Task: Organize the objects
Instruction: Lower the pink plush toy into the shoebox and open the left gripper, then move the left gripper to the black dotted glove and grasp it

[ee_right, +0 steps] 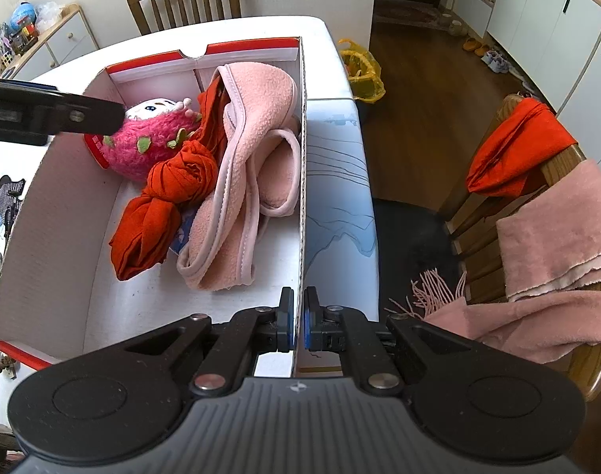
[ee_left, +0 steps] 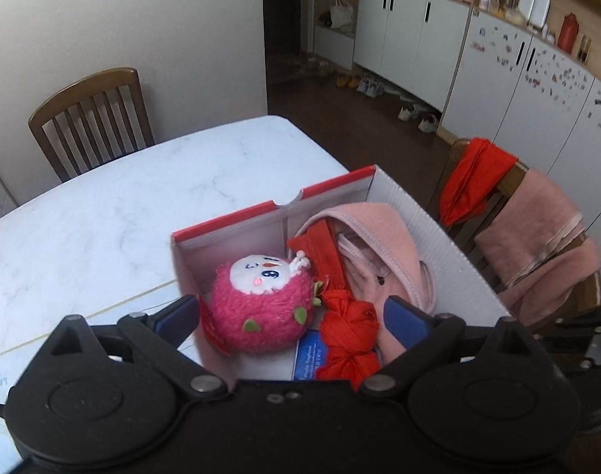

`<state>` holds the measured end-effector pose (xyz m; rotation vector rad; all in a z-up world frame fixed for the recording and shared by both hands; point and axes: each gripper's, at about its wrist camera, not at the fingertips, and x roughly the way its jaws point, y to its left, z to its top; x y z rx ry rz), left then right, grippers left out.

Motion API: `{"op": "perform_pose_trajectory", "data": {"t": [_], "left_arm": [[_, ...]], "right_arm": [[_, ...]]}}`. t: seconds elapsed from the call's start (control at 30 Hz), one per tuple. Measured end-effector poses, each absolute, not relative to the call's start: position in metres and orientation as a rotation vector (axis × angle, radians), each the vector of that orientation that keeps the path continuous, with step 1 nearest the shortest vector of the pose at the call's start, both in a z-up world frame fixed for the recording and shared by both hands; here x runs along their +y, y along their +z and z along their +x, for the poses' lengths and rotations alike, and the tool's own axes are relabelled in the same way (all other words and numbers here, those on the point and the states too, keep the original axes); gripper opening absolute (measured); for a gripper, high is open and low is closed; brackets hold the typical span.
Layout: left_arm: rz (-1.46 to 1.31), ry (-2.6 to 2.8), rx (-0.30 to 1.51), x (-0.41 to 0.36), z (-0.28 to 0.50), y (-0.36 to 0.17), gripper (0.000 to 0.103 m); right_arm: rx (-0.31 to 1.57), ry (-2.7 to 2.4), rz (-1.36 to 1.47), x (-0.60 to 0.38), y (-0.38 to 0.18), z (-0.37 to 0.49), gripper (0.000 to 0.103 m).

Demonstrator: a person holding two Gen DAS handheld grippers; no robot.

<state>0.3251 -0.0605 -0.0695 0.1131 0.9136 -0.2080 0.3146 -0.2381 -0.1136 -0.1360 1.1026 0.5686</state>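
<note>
Left wrist view: the left tongs (ee_left: pixel 292 318) stand spread wide and released, with nothing pressed between the pads. They hang above the near end of a white cardboard box (ee_left: pixel 430 233) with a red rim, which sits at the right edge of the white marble table (ee_left: pixel 102 213). Between the spread fingers lies a pink plush toy (ee_left: pixel 260 304) with a white face, resting in the box against its left wall and free of both pads. Just right of the toy lies a knotted red cloth (ee_left: pixel 349 333), touching it. Further right, a pink fleece garment (ee_left: pixel 379 237) fills the box's right side. A blue-printed packet (ee_left: pixel 310 355) shows partly under the red cloth. A wooden chair (ee_left: pixel 91 118) stands at the table's far side. A second chair (ee_left: pixel 509 197) to the right carries a red cloth and a pink scarf.

Right wrist view: the right tongs (ee_right: pixel 299 318) are clenched on the box's right wall (ee_right: pixel 302 181), one pad inside and one outside, near the box's near corner. The plush toy (ee_right: pixel 142 150) lies toward the far left of the box, the red cloth (ee_right: pixel 162 197) in the middle and the pink garment (ee_right: pixel 253 150) against the right wall. One finger of the left tongs (ee_right: pixel 55 112) reaches in from the left, above the toy. A yellow bag (ee_right: pixel 359 71) sits on the floor beyond the table's right edge.
</note>
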Motion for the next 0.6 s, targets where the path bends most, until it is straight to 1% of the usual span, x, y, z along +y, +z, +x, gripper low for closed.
{"op": "perform_pose_trajectory", "data": {"t": [0.33,0.6], "left_arm": [[0.043,-0.183,0.871,-0.026,0.300,-0.054,0.102],[-0.024,-0.087,0.867,0.023,0.283,-0.055,0.102]], "right_arm": [[1.106,0.567,-0.142,-0.235,-0.111,0.316,0.004],[1.100,0.561,-0.170,-0.231,-0.110,0.316,0.004]]}}
